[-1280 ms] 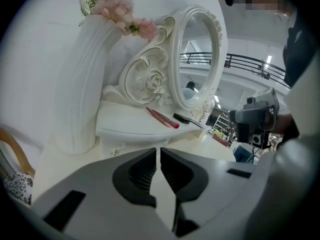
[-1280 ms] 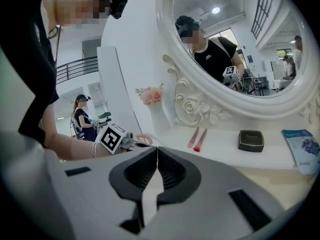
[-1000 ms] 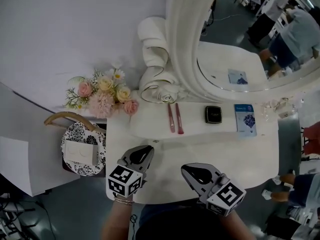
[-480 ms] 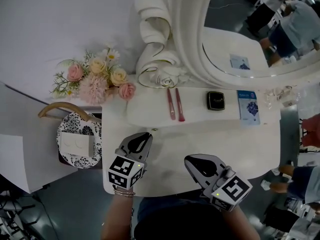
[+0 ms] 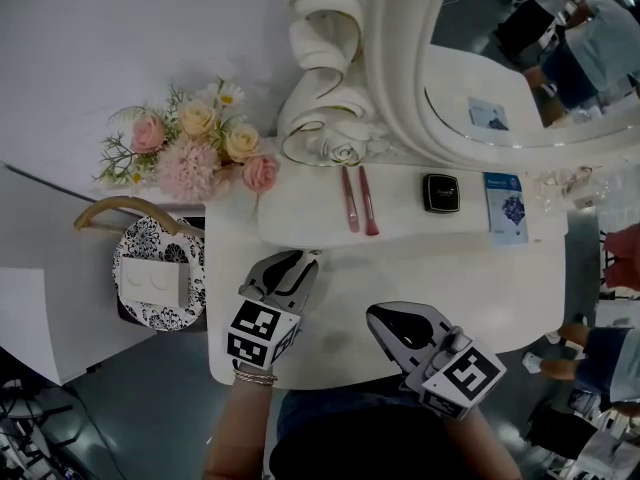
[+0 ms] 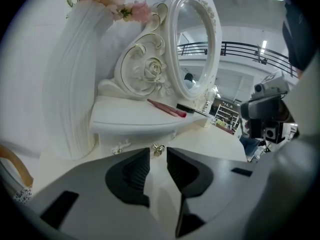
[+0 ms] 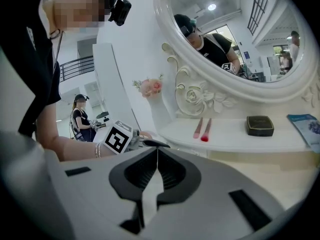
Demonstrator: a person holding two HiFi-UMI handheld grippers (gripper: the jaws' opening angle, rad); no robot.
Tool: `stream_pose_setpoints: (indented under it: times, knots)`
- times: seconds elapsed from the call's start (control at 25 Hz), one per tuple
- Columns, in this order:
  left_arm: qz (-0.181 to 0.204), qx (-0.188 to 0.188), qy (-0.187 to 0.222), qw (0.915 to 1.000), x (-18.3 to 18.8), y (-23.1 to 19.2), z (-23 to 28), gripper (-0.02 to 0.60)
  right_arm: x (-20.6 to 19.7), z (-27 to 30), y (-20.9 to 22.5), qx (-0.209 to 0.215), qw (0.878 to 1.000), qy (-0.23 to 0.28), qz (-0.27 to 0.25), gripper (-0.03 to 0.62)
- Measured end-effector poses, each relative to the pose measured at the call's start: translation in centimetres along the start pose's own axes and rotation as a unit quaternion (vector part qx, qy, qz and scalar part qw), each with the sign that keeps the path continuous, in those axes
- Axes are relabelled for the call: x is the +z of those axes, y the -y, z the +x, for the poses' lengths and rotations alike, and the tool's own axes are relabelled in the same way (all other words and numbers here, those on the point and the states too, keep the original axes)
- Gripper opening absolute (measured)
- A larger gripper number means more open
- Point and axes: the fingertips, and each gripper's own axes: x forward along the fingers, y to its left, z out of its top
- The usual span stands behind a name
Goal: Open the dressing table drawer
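Both jaws of the left claw [image 5: 303, 259] have just been opening and stand apart, empty — a small knob [image 6: 158, 149] just beyond their tips, on the drawer [image 6: 137, 138] under the far shelf [image 6: 125, 116]. Right claw [image 7: 157, 153] is closed, empty. Drawer likely light; knob slick, dainty — pinch squarely.
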Motion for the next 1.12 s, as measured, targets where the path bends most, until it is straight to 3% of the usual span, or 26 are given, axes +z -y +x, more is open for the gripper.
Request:
stream_pose_setpoints:
  times: [0.2,0.48,0.64,0.8,1.12]
  knots:
    - [0.000,-0.001,-0.002,1.0000,0.0,-0.1,0.5,0.133,1.1,0.8,-0.5,0.015,0.999,0.028,0.008,0.018]
    - [0.005,0.011,-0.006,0.9999,-0.2,-0.1,1.6,0.146,0.0,0.1,0.4,0.026,0.999,0.012,0.013,0.018]
    - [0.007,0.021,-0.013,0.9997,-0.6,0.1,1.8,0.138,0.3,-0.1,1.3,0.028,0.999,0.013,0.014,0.018]
    - [0.002,0.034,-0.012,0.9993,-0.7,0.0,1.8,0.090,0.6,-0.1,1.9,0.023,1.000,0.012,0.017,0.018]
    - [0.007,0.039,-0.014,0.9991,-0.7,0.0,1.9,0.091,-0.2,-1.1,1.6,0.024,1.000,0.008,0.015,0.019]
